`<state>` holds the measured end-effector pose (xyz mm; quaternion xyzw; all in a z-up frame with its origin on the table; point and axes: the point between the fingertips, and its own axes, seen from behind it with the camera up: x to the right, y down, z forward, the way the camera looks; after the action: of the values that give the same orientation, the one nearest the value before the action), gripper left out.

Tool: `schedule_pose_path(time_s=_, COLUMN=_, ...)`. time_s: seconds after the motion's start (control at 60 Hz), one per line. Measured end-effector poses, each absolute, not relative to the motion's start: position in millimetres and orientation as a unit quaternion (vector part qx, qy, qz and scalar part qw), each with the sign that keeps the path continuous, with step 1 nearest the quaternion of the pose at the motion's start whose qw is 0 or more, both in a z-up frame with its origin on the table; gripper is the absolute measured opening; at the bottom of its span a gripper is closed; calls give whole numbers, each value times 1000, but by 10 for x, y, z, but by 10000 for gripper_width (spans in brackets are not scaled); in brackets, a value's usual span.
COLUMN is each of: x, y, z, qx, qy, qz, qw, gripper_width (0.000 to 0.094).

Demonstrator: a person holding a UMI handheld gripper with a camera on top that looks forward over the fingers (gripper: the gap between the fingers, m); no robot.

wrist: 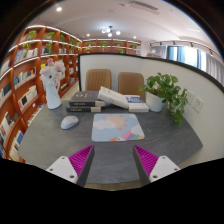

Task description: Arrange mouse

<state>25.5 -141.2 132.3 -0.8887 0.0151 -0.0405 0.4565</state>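
- While the two-finger gripper with magenta pads hangs at the bottom centre of the frame, its fingers stand wide apart and hold nothing.
- Just ahead of the fingers, in the middle of the frame, lies the pale rectangular mouse mat with a faint pastel print, flat on the grey tabletop.
- The small rounded silver-white computer mouse sits left of centre, off the mat and apart from its left edge, so the gripper is aimed at the mat, not at the mouse.
- Its smooth domed shell looks slippery; a grip too high could squeeze it out and send it skidding.
- The dark stack of books stands close behind it, in the way of an overshoot.
- The leafy green potted plant, right of centre, could be brushed by a wide swing.
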Motion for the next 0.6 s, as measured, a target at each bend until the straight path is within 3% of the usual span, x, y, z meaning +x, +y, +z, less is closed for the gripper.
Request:
schedule_pose_path(time_s=0.067, x=25, y=-1424, z=957, qx=-901, qy=3, qz=-31, qw=433, gripper_width=768)
schedule_pose_path(time_s=0.25, x=-734, y=-1336, z=397, qx=-921, qy=-16, qz=8, qw=389, gripper_width=771)
schedule_pose_path(time_s=0.6, x=-1903, y=-229, z=-36, qx=-926, qy=-26, qz=49, qw=373, gripper_width=773)
